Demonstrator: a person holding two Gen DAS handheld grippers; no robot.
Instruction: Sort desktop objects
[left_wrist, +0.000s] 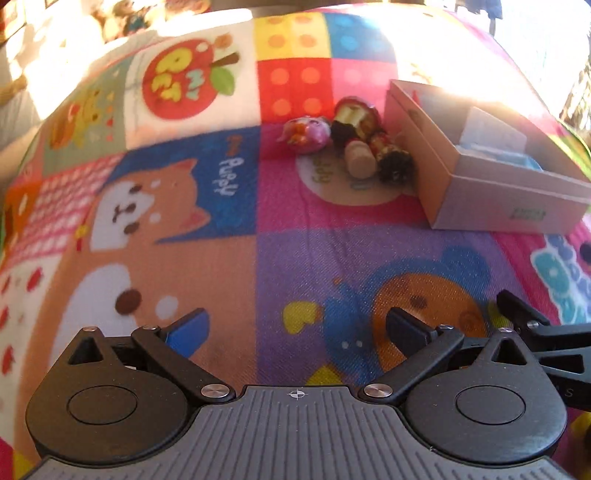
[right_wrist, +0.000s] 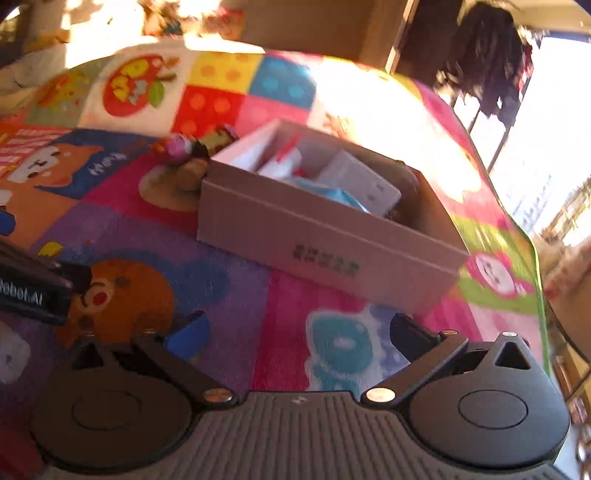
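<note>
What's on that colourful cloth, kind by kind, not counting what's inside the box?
Cardboard box, open, with things inside: 1
Round pink toy beside the box: 1
Wooden dolls lying next to it, one red-capped, one smaller: 2
Handheld tools, both open and empty, left tool and right tool: 2
Total: 6

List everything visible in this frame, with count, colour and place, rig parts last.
box: one, pale pink cardboard, open, right side of mat.
box contents: several, white and light blue; exact count unclear.
egg-shaped toy: one, pink and orange, left of the box.
wooden dolls: apparently two, red, black and tan, lying between toy and box.
mat: one, multicoloured cartoon patchwork, under everything.
left gripper: one, black, blue pad, open, empty.
right gripper: one, black, blue pad, open, empty.
</note>
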